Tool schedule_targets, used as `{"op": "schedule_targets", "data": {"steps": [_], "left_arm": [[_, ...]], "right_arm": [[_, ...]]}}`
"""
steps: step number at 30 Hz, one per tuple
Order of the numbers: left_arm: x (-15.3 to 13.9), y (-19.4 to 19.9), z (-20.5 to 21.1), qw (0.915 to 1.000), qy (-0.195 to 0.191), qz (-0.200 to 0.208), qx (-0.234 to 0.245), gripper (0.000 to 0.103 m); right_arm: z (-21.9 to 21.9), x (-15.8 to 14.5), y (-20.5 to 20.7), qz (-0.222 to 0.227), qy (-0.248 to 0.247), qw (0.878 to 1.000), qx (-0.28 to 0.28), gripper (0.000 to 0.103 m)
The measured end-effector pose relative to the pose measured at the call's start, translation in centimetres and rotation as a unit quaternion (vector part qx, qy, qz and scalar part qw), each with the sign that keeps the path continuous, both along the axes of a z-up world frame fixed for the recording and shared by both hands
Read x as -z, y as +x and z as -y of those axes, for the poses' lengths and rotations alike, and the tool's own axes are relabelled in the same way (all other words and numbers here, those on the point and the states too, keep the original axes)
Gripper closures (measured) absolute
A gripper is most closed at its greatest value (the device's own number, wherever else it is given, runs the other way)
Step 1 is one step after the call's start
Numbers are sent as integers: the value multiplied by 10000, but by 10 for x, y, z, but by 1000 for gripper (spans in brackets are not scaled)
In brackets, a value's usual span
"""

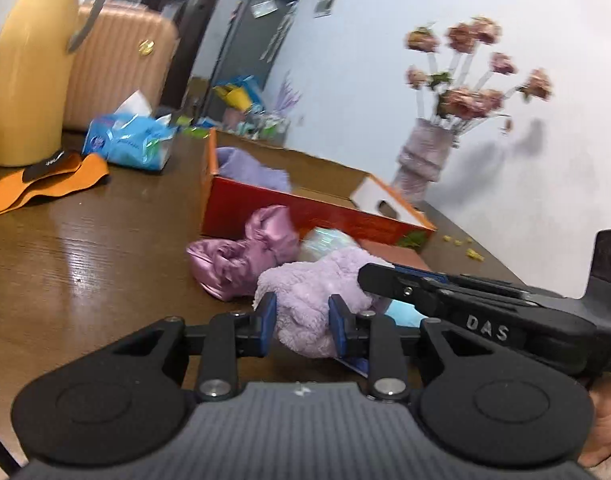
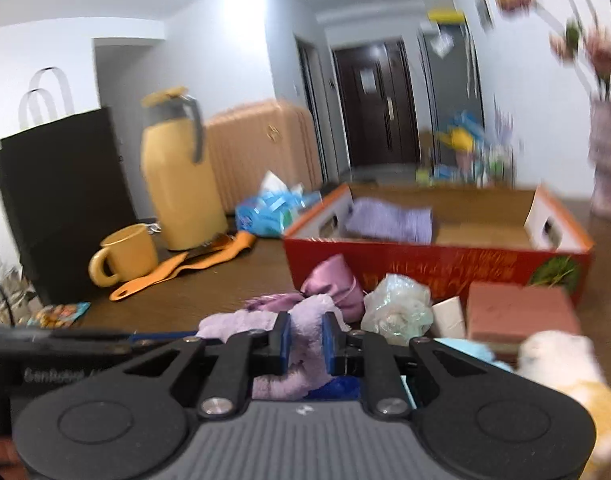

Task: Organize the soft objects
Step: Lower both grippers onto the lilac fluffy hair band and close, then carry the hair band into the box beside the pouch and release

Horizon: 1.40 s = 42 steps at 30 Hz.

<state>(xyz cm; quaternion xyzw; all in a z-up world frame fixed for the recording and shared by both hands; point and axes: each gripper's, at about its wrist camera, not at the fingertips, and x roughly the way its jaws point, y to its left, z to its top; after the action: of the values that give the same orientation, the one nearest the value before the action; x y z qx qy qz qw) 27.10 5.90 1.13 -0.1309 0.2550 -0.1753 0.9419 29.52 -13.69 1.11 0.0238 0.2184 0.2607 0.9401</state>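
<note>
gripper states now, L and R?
Left gripper: jaws closed on the fuzzy lilac cloth.
Right gripper: jaws closed on the same cloth.

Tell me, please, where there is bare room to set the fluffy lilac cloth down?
Inside the red box, the cardboard floor right of the folded purple towel is bare. The tabletop between the orange strap and the satin pouch is also free. In front of the box it is crowded: the crinkled plastic bundle and pink block.

Blurred flowers (image 2: 601, 52), perhaps cut off.
</note>
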Motion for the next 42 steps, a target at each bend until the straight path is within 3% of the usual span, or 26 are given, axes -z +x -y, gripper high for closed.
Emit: {"op": "schedule_targets", "data": {"steps": [3, 6, 7, 8, 9, 11, 14, 17, 19, 21, 25, 29, 36, 42], "left_arm": [[7, -29, 10, 9996, 135, 26, 239, 74], [17, -52, 17, 9985, 164, -123, 509, 70], [20, -57, 20, 9981, 185, -221, 551, 65], [21, -61, 21, 9980, 205, -299, 517, 44], [23, -63, 22, 9979, 243, -397, 459, 34], [22, -65, 19, 9981, 200, -422, 407, 33], [19, -62, 15, 9980, -8, -560, 286, 34], [20, -56, 18, 9976, -107, -650, 202, 38], [23, -52, 21, 9972, -44, -730, 124, 46], [26, -49, 25, 9966, -21, -813, 145, 64], [28, -49, 24, 9963, -65, -831, 207, 71], [27, -49, 26, 9963, -53, -825, 234, 73], [3, -23, 29, 9981, 33, -445, 424, 76], [-63, 61, 34, 9980, 280, 336, 451, 76]], "right_arm": [[13, 3, -43, 180, -27, 9998, 108, 87], [26, 17, -72, -176, 26, 9995, 272, 87], [29, 22, -80, -282, -6, 9991, 331, 84], [31, 27, -88, -355, -45, 9987, 362, 82], [31, 32, -95, -403, -115, 9983, 395, 81], [31, 38, -108, -335, -211, 9981, 468, 74], [33, 35, -116, -161, -143, 9988, 445, 64], [40, 31, -110, -186, 211, 9989, 387, 63], [41, 32, -101, -302, 360, 9978, 468, 63], [42, 35, -89, -472, 456, 9962, 580, 63], [44, 46, -78, -843, 521, 9936, 542, 75], [45, 50, -79, -893, 619, 9931, 449, 84], [52, 30, -62, -624, 707, 9951, 291, 87], [49, -32, 17, 136, 473, 9987, 139, 87]]}}
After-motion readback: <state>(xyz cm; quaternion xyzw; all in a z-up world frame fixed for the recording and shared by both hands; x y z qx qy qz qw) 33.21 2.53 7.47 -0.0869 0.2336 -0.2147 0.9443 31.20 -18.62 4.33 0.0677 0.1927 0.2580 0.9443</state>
